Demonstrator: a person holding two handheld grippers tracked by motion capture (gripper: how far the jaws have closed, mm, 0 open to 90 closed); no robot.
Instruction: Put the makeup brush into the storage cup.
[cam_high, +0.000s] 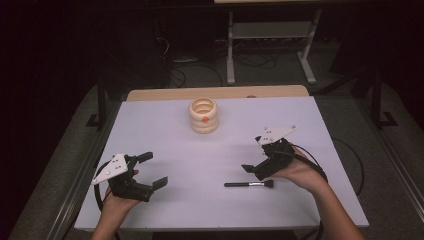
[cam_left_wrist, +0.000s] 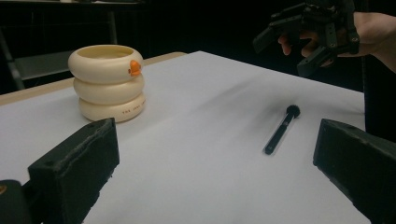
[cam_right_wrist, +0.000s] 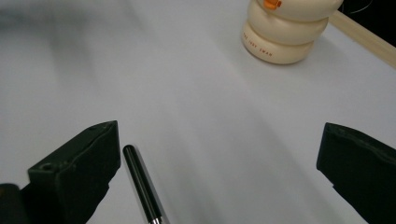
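A cream holder shaped like three stacked rings, with an orange beak on its side, stands at the back middle of the white table. A black make-up brush lies flat near the front, right of centre. My right gripper hovers open just above and behind the brush; in the right gripper view the brush handle lies beside the left jaw, and the holder stands farther off. My left gripper is open and empty at the front left. From it I see the holder, the brush and the right gripper.
A wooden strip runs along the table's far edge. Beyond it stands a metal frame with cables on a dark floor. Black cables trail from the right gripper off the table's right side.
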